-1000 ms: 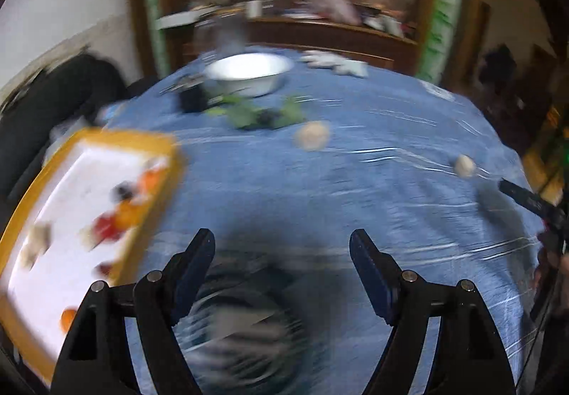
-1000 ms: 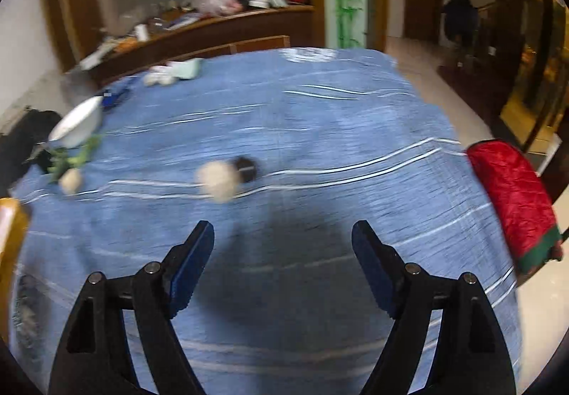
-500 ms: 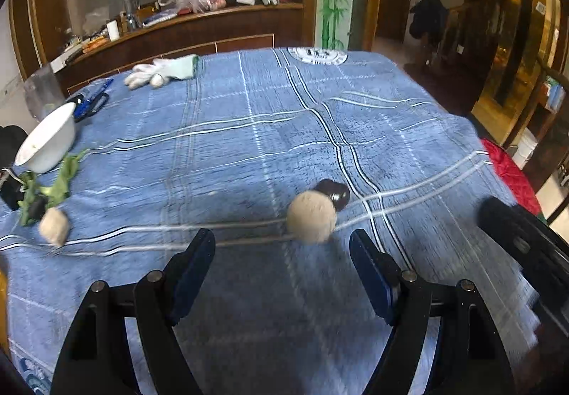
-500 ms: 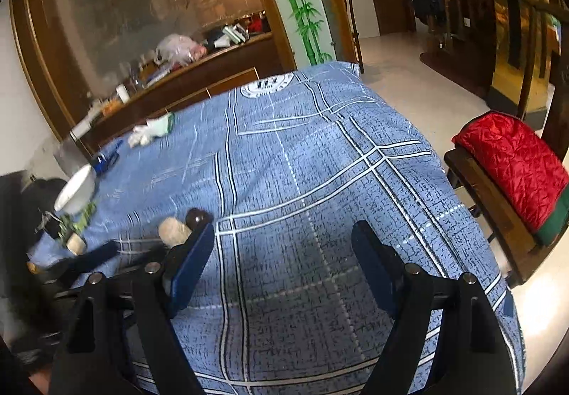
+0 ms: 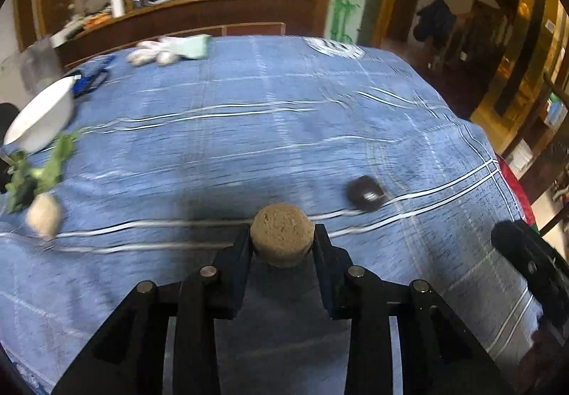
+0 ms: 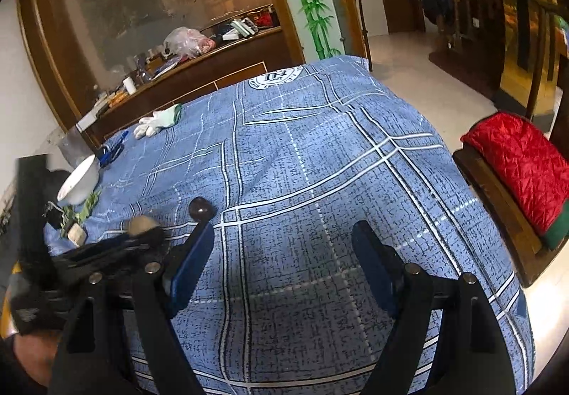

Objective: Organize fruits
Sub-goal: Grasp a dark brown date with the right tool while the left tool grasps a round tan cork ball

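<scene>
Left gripper (image 5: pixel 282 241) clamped on round tan fruit (image 5: pixel 282 235), just above blue tablecloth (image 5: pixel 249 132). Shallow fingertip hold; quick swing could roll it out. Dark fruit (image 5: pixel 365 193) lies near, right. Right gripper (image 6: pixel 282 261) spread, empty.

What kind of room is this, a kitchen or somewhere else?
Probably a dining room in a home. There is a big table under a blue checked tablecloth, a cluttered wooden sideboard behind it, and a wooden chair with a red cushion beside it.
</scene>
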`<state>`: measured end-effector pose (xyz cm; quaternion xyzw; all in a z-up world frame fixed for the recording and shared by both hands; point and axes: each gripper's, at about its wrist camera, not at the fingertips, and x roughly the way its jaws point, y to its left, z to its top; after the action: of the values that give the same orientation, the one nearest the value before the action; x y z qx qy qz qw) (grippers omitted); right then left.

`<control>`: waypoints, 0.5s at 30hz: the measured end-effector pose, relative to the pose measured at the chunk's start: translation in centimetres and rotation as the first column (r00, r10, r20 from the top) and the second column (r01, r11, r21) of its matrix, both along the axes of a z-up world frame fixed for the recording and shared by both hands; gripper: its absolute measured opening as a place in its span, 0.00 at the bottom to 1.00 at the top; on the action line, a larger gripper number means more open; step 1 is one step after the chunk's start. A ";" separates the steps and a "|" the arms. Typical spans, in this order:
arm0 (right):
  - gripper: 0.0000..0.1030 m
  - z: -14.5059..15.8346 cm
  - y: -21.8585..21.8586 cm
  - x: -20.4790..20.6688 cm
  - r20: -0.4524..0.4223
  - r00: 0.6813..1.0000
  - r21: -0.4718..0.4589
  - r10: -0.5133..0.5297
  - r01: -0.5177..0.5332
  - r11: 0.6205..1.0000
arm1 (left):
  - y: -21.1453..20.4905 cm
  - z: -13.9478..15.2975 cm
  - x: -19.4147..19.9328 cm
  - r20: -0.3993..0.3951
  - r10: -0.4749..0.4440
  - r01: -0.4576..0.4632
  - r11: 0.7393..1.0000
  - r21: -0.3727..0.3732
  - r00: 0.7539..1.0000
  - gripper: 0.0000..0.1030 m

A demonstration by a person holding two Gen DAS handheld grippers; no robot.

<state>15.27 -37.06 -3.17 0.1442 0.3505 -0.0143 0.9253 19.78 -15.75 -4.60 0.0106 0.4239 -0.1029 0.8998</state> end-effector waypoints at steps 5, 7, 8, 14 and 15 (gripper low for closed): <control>0.77 0.3 4.2 1.7 -0.048 0.993 -0.087 0.107 -0.111 0.990 | 4.6 0.5 -2.8 -0.002 0.043 -0.043 0.999 -0.007 0.999 0.33; 0.76 0.0 6.0 3.6 -0.082 0.984 -0.104 0.158 -0.166 0.981 | 6.1 0.4 -3.7 -0.013 0.061 -0.061 0.998 -0.010 0.998 0.32; 0.68 -0.3 6.7 4.6 -0.101 0.980 -0.107 0.169 -0.180 0.978 | 6.6 0.2 -4.2 -0.024 0.061 -0.062 0.998 -0.012 0.998 0.32; 0.40 -2.8 9.0 9.5 -0.192 0.968 -0.154 0.164 -0.194 0.969 | 9.3 -0.2 -5.8 -0.050 0.066 -0.068 0.996 -0.054 0.997 0.32; 0.32 -2.7 9.2 9.7 -0.185 0.969 -0.156 0.163 -0.192 0.969 | 9.6 -0.2 -5.9 -0.049 0.067 -0.070 0.996 -0.055 0.997 0.32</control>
<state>24.99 -27.88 -5.88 0.0295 0.4373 0.0263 0.8984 13.87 -6.17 -4.83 -0.0316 0.4420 -0.0841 0.8925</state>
